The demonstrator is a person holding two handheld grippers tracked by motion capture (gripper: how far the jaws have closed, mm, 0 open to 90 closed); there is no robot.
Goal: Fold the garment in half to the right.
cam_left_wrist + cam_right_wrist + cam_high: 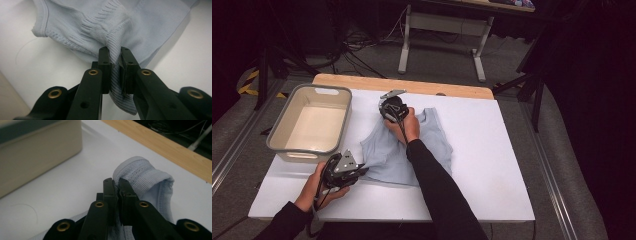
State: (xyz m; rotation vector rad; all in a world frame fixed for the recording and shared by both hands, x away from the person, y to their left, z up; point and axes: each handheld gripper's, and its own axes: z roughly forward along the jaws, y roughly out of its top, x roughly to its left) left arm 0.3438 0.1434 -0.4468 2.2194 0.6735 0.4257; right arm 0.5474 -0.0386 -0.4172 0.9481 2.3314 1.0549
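Observation:
A light blue ribbed tank top [432,145] lies on the white table top [492,165]. My left gripper [357,172] at the near left is shut on the garment's ribbed hem, and the cloth [117,32] bunches between the black pads [105,65]. My right gripper [392,109] sits at the top's far left shoulder strap. It is shut on the folded strap [140,175], whose looped end rises just past the fingertips [109,187].
A beige plastic basin [287,125] with a grey rim stands on the table's far left, close to the right gripper [116,185]. A wooden strip [412,85] runs along the table's far edge. Cables and a desk frame [442,30] lie on the floor beyond.

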